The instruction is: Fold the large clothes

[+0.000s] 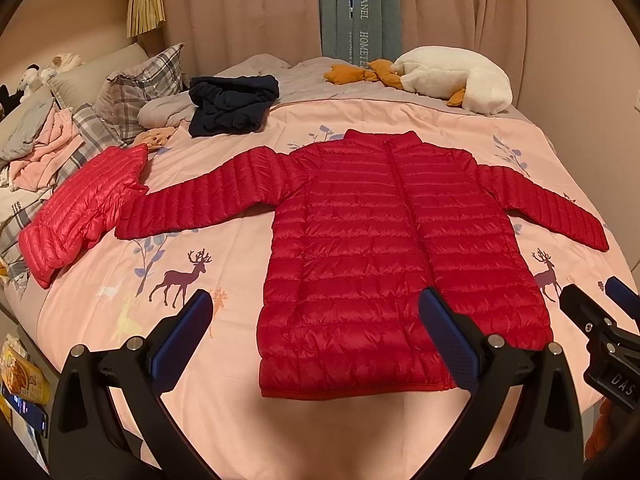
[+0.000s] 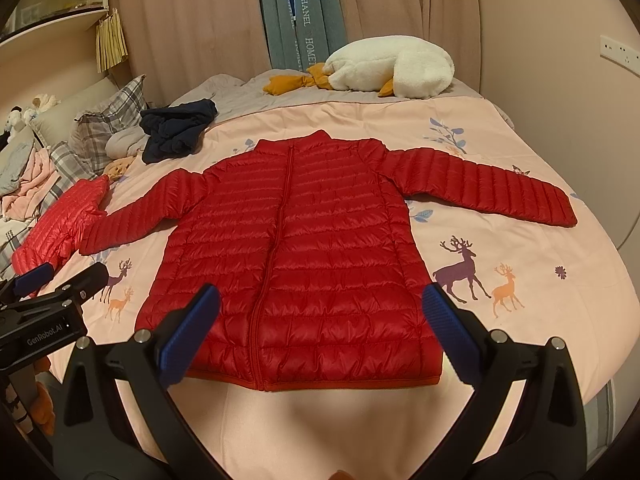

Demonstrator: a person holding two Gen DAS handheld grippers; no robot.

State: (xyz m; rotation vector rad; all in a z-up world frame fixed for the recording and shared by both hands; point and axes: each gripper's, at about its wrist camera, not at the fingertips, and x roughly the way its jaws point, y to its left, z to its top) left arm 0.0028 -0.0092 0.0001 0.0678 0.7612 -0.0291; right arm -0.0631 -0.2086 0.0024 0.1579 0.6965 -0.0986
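Left wrist view has the red puffer jacket (image 1: 384,248) spread flat, zipped, sleeves out, on the pink deer-print quilt (image 1: 200,380), its hem just ahead of the left gripper (image 1: 320,332). That gripper's jaws gape wide, holding nothing. The right gripper (image 2: 320,328) likewise stands wide apart and empty above the hem.

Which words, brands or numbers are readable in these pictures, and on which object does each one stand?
"HANEL" and "HOMETE", cut off: on the blue hanging cloth behind the bed.
"GenRobot.AI": on the left tool, seen from the right wrist.
"DAS": on the right tool, seen from the left wrist.
Print on the yellow package: too blurred to read.
Red jacket: no text visible.
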